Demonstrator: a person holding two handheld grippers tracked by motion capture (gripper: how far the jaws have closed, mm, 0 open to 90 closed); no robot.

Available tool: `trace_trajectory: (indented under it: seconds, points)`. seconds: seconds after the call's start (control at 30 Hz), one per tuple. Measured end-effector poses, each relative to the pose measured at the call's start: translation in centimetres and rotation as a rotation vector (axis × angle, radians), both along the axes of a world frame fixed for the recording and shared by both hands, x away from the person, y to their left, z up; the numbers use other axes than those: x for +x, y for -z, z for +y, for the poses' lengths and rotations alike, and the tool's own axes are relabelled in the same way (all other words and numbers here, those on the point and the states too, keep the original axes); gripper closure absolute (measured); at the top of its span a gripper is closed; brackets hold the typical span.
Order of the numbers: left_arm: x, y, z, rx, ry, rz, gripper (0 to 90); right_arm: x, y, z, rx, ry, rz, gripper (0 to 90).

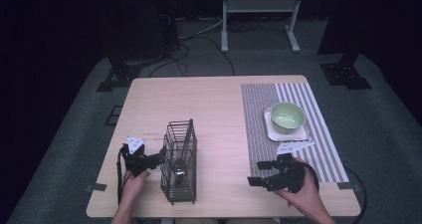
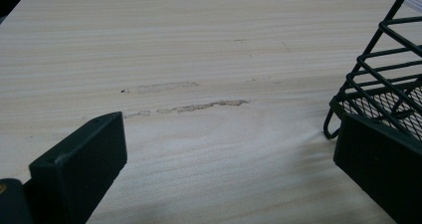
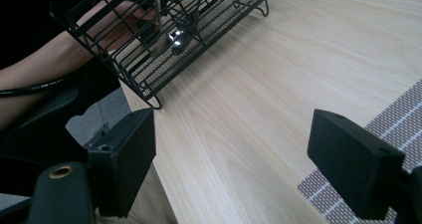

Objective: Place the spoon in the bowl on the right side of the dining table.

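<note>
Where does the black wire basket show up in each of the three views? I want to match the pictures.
High view: the wire basket stands on the table's near-left part, right beside the left gripper.
Left gripper view: its lower corner comes in at the right edge, behind the right-hand jaw.
Right gripper view: it sits tilted at top left, a shiny utensil inside.
Shared landmark: the pale wooden table.

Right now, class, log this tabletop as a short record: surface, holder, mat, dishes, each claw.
surface: pale wooden table
holder: black wire rack, upright near the front edge, utensils standing in it
mat: grey striped placemat on the right side
dishes: green bowl on a white square plate, on the mat
left claw: open, just left of the rack
right claw: open, at the mat's front-left corner
</note>
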State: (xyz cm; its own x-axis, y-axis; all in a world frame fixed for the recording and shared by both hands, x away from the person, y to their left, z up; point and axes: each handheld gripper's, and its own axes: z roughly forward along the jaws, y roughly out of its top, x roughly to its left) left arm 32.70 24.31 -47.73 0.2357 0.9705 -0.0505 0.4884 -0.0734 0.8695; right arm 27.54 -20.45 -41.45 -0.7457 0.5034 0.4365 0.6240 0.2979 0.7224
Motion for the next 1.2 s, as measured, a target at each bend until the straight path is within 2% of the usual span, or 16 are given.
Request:
trace_trajectory:
  seconds: [0.57, 1.2]
  points:
    - [0.0, 0.0, 0.0, 0.002, 0.000, -0.001, 0.0, 1.1, -1.8, 2.5, -0.013, -0.046, -0.015, 18.0]
    - [0.0, 0.0, 0.0, -0.002, -0.001, -0.003, 0.0, 3.4, -3.8, 6.0, -0.026, -0.108, -0.036, 18.1]
